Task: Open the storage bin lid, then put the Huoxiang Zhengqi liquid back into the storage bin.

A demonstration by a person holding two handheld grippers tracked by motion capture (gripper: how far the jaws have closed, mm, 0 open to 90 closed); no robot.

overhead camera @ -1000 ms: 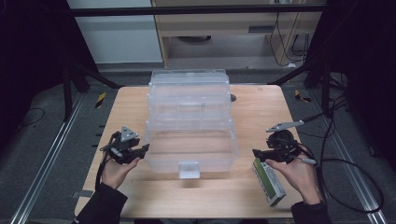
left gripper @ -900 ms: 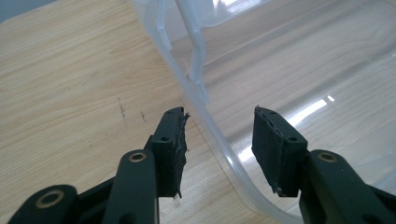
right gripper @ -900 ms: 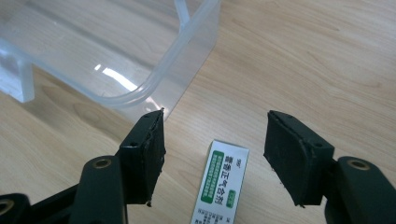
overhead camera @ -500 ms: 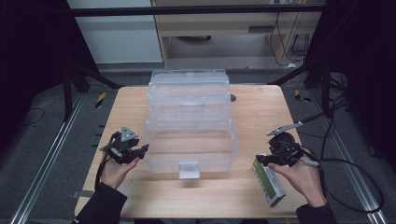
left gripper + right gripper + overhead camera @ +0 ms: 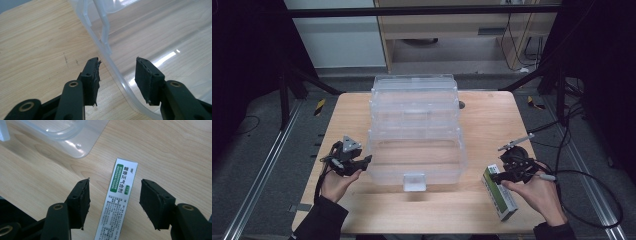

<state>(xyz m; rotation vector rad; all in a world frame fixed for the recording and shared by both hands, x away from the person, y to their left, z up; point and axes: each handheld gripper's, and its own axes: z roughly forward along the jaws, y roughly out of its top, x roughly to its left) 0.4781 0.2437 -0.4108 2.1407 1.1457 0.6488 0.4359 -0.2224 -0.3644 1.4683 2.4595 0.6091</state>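
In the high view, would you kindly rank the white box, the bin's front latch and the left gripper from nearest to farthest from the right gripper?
1. White box, directly beneath the right gripper.
2. Front latch, on the bin's near wall, mid-table.
3. Left gripper, across the bin at its left side.

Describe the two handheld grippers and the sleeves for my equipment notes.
Both grippers, left and right, are black, each with two jaws ending in rectangular black pads with worn edges, on arms with brass-coloured pivot rings. The left one carries a grey three-cornered plate on top. A black cable trails from each. The person wears dark long sleeves.
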